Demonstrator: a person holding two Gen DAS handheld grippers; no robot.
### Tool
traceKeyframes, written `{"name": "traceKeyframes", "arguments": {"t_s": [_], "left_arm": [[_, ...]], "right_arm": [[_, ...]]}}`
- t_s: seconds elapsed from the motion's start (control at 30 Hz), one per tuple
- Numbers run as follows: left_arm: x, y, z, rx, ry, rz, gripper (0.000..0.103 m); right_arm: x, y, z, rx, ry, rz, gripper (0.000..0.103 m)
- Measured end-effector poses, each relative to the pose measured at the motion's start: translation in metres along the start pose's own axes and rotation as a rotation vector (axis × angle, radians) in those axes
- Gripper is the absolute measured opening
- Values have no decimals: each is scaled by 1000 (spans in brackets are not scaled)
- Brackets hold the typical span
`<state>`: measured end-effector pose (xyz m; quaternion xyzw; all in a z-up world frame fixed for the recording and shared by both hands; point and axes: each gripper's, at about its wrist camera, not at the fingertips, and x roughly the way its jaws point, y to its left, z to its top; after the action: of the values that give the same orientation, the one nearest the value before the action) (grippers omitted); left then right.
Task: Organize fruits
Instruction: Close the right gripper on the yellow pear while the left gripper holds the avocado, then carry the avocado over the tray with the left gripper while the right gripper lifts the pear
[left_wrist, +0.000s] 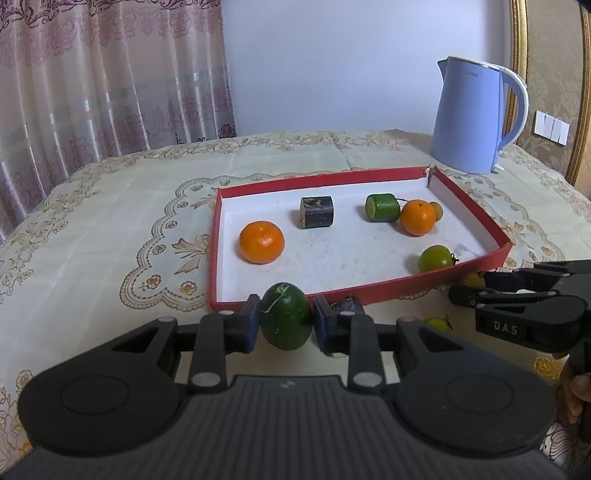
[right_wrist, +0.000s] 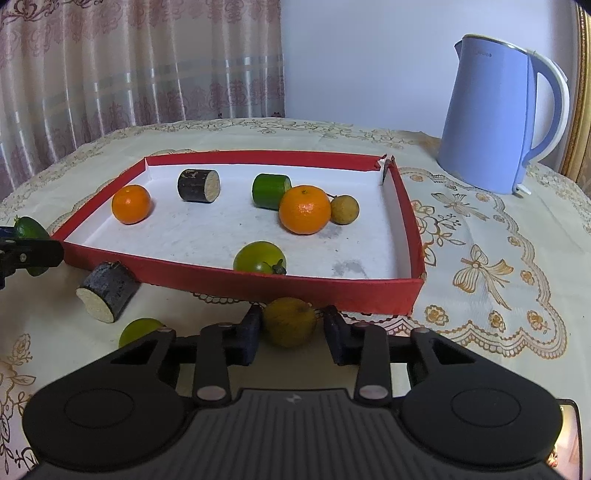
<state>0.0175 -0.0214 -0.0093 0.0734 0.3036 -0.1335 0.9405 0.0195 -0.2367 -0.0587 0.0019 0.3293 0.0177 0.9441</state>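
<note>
My left gripper (left_wrist: 286, 319) is shut on a dark green round fruit (left_wrist: 286, 312), held just in front of the red tray's near wall (left_wrist: 406, 284). My right gripper (right_wrist: 291, 323) stands around a yellow-brown round fruit (right_wrist: 290, 321) on the cloth. Its left pad touches the fruit and a thin gap shows at the right pad. The tray (right_wrist: 295, 282) holds two oranges (right_wrist: 131, 204) (right_wrist: 304, 209), a dark cane piece (right_wrist: 197, 185), a green cylinder (right_wrist: 269, 190), a green tomato (right_wrist: 258, 257) and a small tan fruit (right_wrist: 344, 209).
Outside the tray lie another dark cane piece (right_wrist: 107, 291) and a light green fruit (right_wrist: 138, 330), left of my right gripper. A blue kettle (right_wrist: 495, 125) stands at the back right. A curtain (left_wrist: 92, 92) hangs behind the table's left side. A lace-patterned cloth (left_wrist: 110, 221) covers the table.
</note>
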Motion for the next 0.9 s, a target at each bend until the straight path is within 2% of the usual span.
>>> {"name": "traceKeyframes", "arguments": {"t_s": [0.53,0.9], "left_arm": [[-3,3,4,-4,-9,-13,28],[-7,-6,33,22,-52,1,28]], "right_arm": [[-11,-4,-2,5,-17,-1,33],[-26,-4,-2,3,-44,-6,33]]}}
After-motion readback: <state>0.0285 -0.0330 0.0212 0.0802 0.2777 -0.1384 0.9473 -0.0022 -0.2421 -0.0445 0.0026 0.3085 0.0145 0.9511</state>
